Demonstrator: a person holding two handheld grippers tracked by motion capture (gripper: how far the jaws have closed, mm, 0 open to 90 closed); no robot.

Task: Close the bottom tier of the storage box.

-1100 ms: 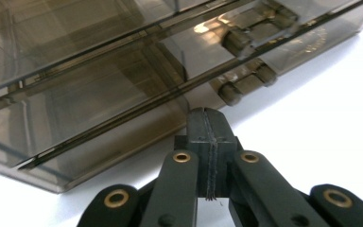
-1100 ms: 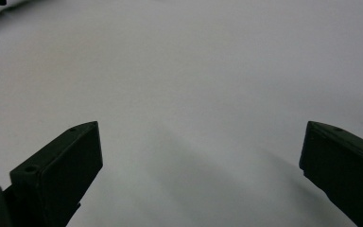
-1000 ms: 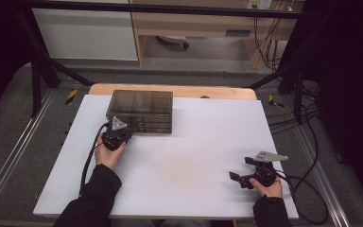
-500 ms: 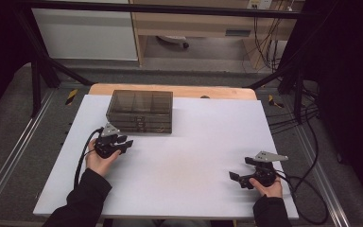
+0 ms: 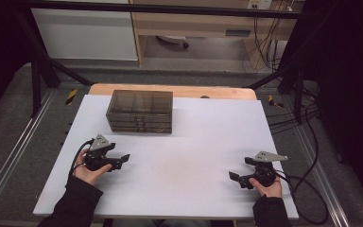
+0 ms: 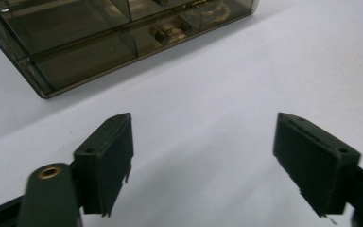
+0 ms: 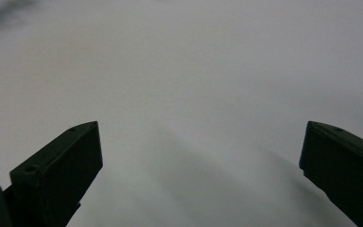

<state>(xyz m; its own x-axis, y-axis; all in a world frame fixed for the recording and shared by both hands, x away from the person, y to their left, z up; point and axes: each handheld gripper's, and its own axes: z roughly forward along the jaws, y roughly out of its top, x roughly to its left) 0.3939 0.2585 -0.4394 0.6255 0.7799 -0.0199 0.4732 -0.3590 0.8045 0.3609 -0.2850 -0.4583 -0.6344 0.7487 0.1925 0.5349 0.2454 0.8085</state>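
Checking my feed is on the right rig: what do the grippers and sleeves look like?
Both are black two-jaw tools: left gripper and right gripper, each topped by a grey three-cornered plate, with flat rectangular pads and a trailing black cable. The sleeves are black.

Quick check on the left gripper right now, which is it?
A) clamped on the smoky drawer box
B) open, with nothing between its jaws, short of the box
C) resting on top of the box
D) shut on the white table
B: the left gripper has its jaws spread over bare white table, and the drawer box lies beyond them, untouched.
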